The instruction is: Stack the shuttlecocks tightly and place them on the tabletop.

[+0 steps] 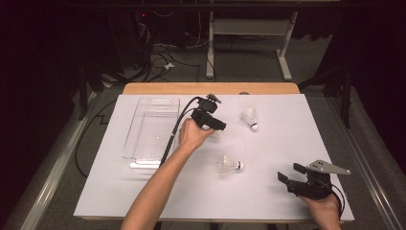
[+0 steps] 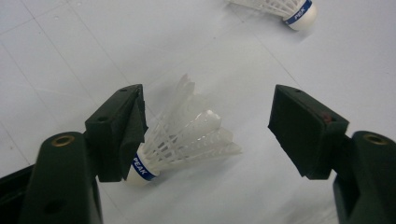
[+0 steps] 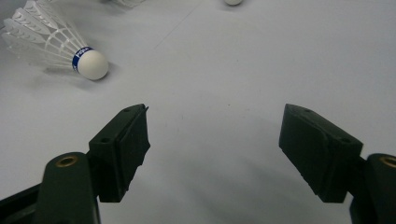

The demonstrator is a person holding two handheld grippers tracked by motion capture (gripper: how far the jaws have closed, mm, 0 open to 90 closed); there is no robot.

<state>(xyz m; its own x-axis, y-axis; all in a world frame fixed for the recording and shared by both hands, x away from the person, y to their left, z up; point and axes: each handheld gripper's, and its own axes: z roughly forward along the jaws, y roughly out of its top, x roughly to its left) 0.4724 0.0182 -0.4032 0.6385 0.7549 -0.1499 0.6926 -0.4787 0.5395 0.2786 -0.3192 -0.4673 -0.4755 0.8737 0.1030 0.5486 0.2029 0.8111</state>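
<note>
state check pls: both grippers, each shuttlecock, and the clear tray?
left gripper: jaws wide open, a shuttlecock between them, not clamped
shuttlecock at left gripper: lying on its side on the white sheet, against one pad
middle shuttlecock: on its side, free
far shuttlecock: on its side, free
right gripper: open, nothing between its jaws
clear tray: upright on the table, looks empty

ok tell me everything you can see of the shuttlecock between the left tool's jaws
The shuttlecock is white, with translucent plastic-looking feathers, a blue band reading PEAK and a rounded white cork. It lies on its side on the white table cover, skirt fanned toward the middle of the gap. The left tool is open; its left pad stands at the cork end, the other well clear.
</note>
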